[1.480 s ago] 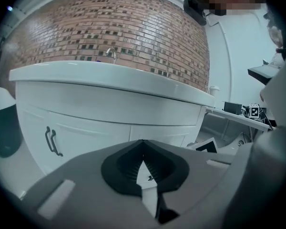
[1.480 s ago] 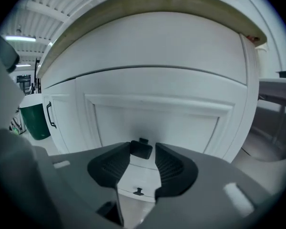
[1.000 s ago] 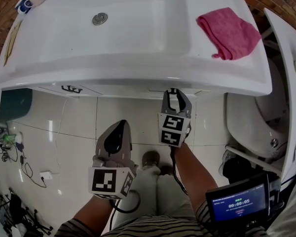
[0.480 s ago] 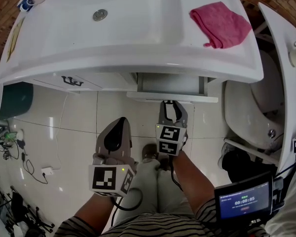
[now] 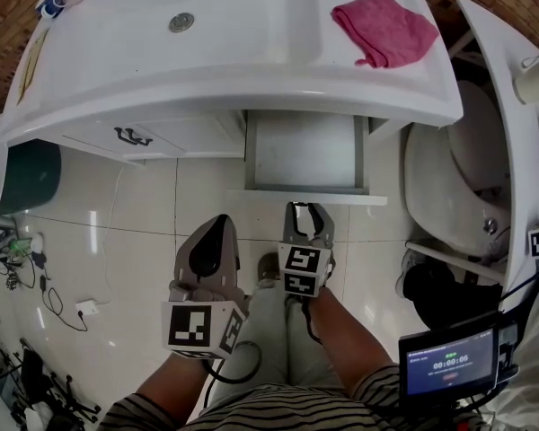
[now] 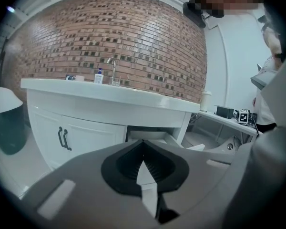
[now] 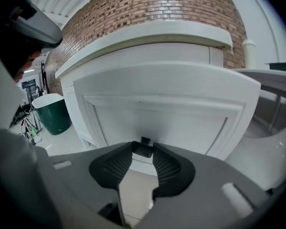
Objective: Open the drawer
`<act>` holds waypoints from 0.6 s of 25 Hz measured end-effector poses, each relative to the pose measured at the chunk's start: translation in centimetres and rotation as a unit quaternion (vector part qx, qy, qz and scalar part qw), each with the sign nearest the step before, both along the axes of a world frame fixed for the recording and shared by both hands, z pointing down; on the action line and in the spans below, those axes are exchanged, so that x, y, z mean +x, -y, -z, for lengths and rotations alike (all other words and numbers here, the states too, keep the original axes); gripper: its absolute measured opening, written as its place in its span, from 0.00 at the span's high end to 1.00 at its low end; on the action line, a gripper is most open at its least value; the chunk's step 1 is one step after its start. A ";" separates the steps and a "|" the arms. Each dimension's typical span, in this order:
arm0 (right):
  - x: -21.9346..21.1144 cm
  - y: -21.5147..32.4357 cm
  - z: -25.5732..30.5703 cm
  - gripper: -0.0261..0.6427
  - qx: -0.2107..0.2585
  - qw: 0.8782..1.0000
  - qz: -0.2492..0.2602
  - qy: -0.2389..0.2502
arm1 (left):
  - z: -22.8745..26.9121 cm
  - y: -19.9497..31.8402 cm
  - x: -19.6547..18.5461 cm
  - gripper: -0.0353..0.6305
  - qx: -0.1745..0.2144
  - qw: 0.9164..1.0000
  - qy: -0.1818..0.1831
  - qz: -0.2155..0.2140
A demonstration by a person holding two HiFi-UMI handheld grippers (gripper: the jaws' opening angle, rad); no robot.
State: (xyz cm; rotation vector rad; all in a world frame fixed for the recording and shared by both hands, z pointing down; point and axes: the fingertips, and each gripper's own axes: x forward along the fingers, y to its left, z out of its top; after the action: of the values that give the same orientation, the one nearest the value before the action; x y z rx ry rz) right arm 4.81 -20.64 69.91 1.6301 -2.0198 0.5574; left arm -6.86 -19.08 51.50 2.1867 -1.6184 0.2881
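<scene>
So the drawer (image 5: 305, 151) is out, with the right gripper (image 5: 307, 212) on its handle (image 7: 142, 148)
It sticks out from under the worktop's (image 5: 207, 70) front edge, toward the right end. The right gripper's fingers are clamped on the dark handle. The left gripper (image 5: 217, 230) hangs beside it over the floor, fingers pinched together on nothing.

One white vanity (image 5: 117, 88) is standing by the brick wall, with one drawer (image 5: 307, 151) sticking out and two dark door handles (image 5: 132, 136) sitting side by side. One drain (image 5: 181, 22) is showing in its single basin, and one pink cloth (image 5: 384, 28) is lying on top. Two grippers are showing, the left gripper (image 5: 218, 224) and the right gripper (image 5: 307, 210). One green tub (image 5: 22, 173) and one small screen (image 5: 449, 365) are sitting at the edges.
</scene>
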 end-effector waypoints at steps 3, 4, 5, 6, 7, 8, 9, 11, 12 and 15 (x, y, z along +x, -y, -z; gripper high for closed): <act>-0.2 -1.3 -0.1 0.76 -0.004 1.000 0.003 0.002 | 0.4 -0.8 0.1 0.92 0.000 1.000 -0.002 -0.001; -0.2 -1.8 -0.1 0.76 -0.006 1.000 0.005 0.002 | 0.5 -1.1 0.1 0.92 -0.001 1.000 -0.003 -0.001; -0.2 -2.2 -0.1 0.76 -0.008 1.000 0.009 0.001 | 0.5 -1.4 0.1 0.92 -0.001 1.000 -0.004 -0.001; -0.2 -2.7 -0.2 0.76 -0.009 1.000 0.013 0.000 | 0.6 -1.7 0.1 0.92 -0.002 1.000 -0.005 -0.001; -0.3 -3.2 -0.2 0.76 -0.010 1.000 0.018 -0.002 | 0.6 -2.0 0.2 0.92 -0.003 1.000 -0.006 -0.001; -0.3 -3.6 -0.3 0.77 -0.011 1.000 0.022 -0.005 | 0.7 -2.3 0.2 0.92 -0.004 1.000 -0.006 -0.001; -0.4 -4.0 -0.3 0.77 -0.013 1.000 0.024 -0.005 | 0.8 -2.6 0.2 0.92 -0.005 1.000 -0.006 -0.001; -0.4 -4.7 -0.3 0.77 -0.017 1.000 0.026 -0.005 | 1.0 -3.2 0.4 0.92 -0.005 1.000 -0.007 -0.002; -0.4 -4.9 -0.3 0.77 -0.018 0.999 0.027 -0.005 | 1.2 -3.4 0.4 0.92 -0.005 1.000 -0.008 -0.002; -0.4 -5.6 -0.3 0.77 -0.019 0.999 0.029 -0.009 | 1.6 -4.4 0.5 0.92 -0.006 1.000 -0.008 -0.001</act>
State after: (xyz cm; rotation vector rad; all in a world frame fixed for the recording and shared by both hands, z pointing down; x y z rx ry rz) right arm 4.38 -15.08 70.20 1.5428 -2.0245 0.5539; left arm -6.33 -14.70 49.88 2.1772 -1.6008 0.2790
